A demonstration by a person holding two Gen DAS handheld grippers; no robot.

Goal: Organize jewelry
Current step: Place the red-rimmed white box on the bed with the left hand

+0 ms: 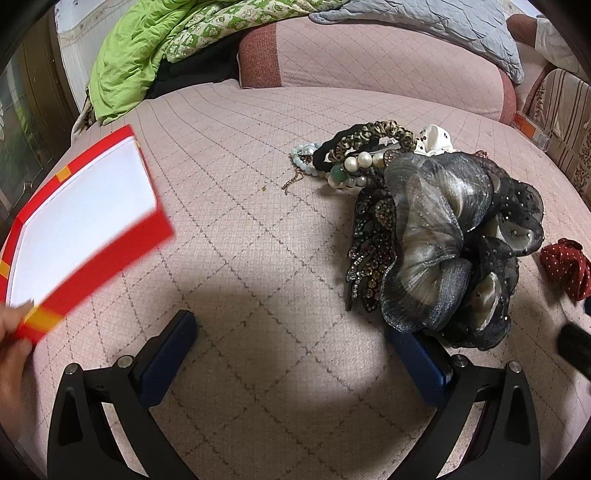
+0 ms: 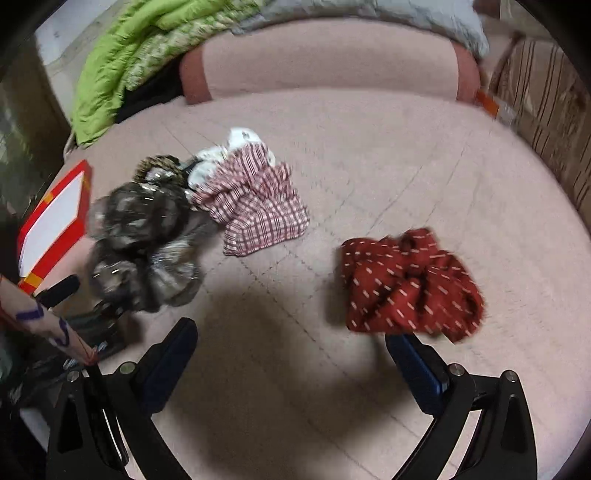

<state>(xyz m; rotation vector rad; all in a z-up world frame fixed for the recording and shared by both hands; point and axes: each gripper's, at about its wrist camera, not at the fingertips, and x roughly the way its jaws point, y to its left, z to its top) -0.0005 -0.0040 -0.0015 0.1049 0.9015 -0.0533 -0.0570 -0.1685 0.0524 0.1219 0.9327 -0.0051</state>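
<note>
A pile of jewelry and hair pieces lies on the pink quilted bed [image 1: 240, 206]: a big grey-black organza scrunchie [image 1: 454, 243], a rhinestone hair clip [image 1: 373, 243], pearl and bead bracelets [image 1: 351, 166], a leopard scrunchie [image 1: 373, 136]. A red box with a white inside [image 1: 81, 218] is held up at left by a bare hand [image 1: 11, 343]. My left gripper [image 1: 291, 354] is open and empty, near the organza scrunchie. My right gripper [image 2: 291, 354] is open and empty, just before a red dotted scrunchie [image 2: 406, 284]. A red-checked scrunchie [image 2: 255, 199] lies beyond.
A pink bolster [image 1: 369, 62] lies across the back of the bed, with a green quilt [image 1: 136, 55] and a grey pillow [image 1: 443, 26] behind it. A striped cushion [image 1: 565, 125] stands at far right. The red box also shows in the right wrist view [image 2: 55, 221].
</note>
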